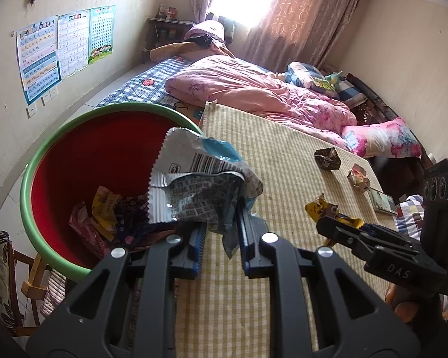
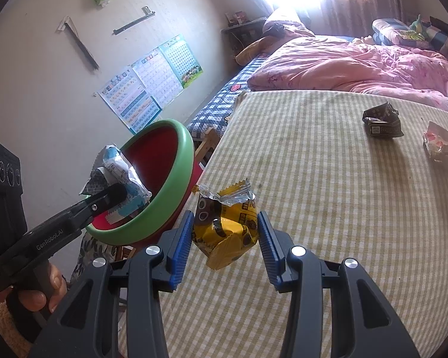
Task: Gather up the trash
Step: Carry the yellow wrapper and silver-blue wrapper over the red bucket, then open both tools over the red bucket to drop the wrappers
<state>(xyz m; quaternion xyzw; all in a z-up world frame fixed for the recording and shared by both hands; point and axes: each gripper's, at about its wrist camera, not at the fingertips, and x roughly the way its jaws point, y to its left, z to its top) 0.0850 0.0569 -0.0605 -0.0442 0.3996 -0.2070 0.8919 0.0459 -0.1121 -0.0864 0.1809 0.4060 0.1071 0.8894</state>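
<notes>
My left gripper [image 1: 221, 217] is shut on a crumpled silver and blue wrapper [image 1: 191, 185] with a barcode. It holds the wrapper at the near rim of a red basin with a green rim [image 1: 44, 149], beside the bed. Several wrappers lie in the basin, one of them yellow [image 1: 104, 208]. My right gripper [image 2: 225, 213] is shut on a puffy yellow snack packet [image 2: 224, 232], held just above the striped mat [image 2: 313, 208]. The right wrist view also shows the left gripper [image 2: 119, 192], its silver wrapper [image 2: 116, 164] and the basin [image 2: 179, 161]. The left wrist view shows the right gripper [image 1: 334, 222].
A dark wrapper [image 2: 382, 122] and a pink and white wrapper [image 2: 439, 146] lie on the mat at the far right. A flat card-like thing [image 1: 383, 201] sits near the mat's right edge. A pink quilt [image 1: 254, 89] covers the bed behind. A wooden chair [image 1: 30, 283] stands under the basin.
</notes>
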